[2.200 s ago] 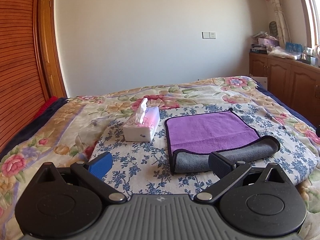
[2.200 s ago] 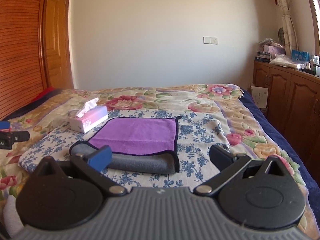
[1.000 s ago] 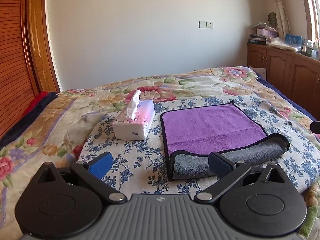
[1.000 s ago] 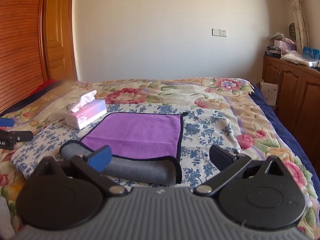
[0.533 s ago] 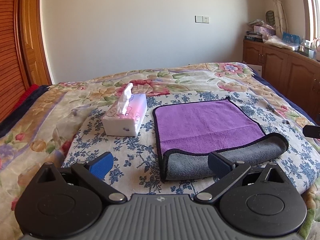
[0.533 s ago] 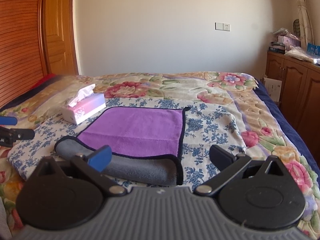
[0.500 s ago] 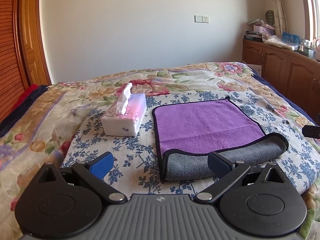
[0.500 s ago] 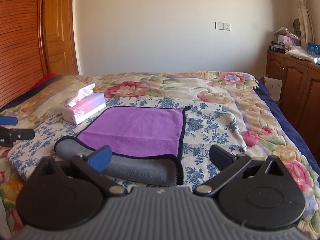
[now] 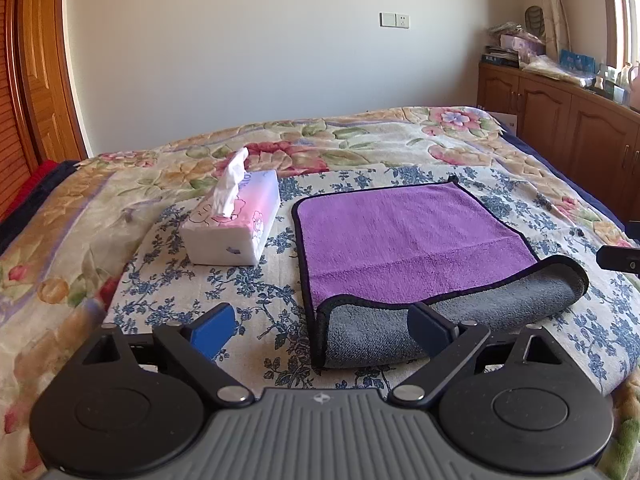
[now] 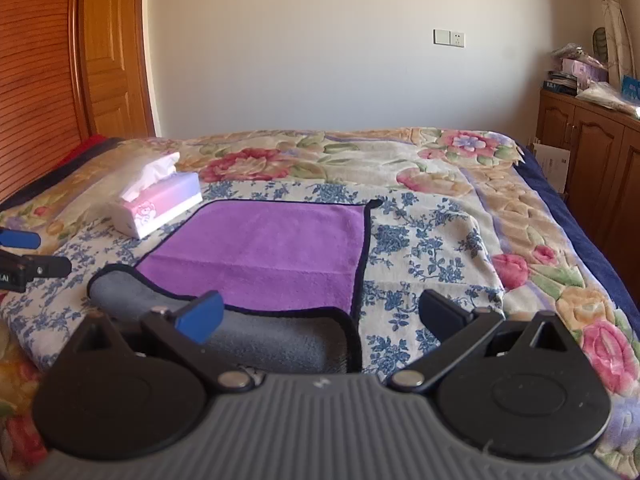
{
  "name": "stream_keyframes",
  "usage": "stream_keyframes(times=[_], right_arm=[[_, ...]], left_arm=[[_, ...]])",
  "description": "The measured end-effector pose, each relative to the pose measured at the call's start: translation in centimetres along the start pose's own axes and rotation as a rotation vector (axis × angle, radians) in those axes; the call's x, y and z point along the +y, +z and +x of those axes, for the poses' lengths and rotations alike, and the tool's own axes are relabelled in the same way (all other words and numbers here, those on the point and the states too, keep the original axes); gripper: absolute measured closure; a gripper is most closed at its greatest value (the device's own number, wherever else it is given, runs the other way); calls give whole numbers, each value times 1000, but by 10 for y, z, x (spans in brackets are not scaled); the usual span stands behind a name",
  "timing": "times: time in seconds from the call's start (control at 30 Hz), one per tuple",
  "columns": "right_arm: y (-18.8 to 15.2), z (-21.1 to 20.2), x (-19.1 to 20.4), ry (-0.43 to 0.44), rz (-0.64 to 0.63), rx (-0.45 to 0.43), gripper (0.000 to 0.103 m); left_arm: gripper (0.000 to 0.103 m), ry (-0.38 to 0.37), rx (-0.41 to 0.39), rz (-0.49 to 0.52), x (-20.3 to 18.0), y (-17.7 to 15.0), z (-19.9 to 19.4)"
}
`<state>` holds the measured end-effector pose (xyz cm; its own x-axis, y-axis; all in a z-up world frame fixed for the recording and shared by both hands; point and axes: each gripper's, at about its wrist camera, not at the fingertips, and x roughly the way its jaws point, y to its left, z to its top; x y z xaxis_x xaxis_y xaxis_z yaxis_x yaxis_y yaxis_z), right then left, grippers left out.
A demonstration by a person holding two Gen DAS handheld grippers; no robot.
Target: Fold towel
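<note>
A purple towel [image 9: 404,236] with a black hem lies flat on the bed; its near edge is rolled over and shows the grey underside [image 9: 452,316]. It also shows in the right wrist view [image 10: 264,252], grey roll [image 10: 256,336] nearest. My left gripper [image 9: 320,328] is open and empty, just in front of the roll's left end. My right gripper [image 10: 320,316] is open and empty, in front of the roll's right end. Neither gripper touches the towel.
A pink and white tissue box [image 9: 232,224] stands left of the towel, also in the right wrist view [image 10: 160,204]. The bed has a blue-flowered sheet [image 9: 248,292] over a floral blanket. Wooden cabinets [image 9: 568,120] line the right wall; a wooden door [image 10: 112,52] is on the left.
Both grippers have drifted slightly to the right and closer to the towel's rolled near edge. Both stay open. The towel has not moved.
</note>
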<state>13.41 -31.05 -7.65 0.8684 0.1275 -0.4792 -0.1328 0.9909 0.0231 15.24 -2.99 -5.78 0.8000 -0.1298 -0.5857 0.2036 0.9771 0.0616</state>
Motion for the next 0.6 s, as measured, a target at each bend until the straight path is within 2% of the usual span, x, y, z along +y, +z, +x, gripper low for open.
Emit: stream_keyframes(times=[0.47,0.6], right_arm=[[-1,24,-8,3,6,34,0],[-2,32,-9,7,2,49,0]], left_arm=[[13,-20,27,-4,1,6,29],[18,-27,42,-1,1,6,38]])
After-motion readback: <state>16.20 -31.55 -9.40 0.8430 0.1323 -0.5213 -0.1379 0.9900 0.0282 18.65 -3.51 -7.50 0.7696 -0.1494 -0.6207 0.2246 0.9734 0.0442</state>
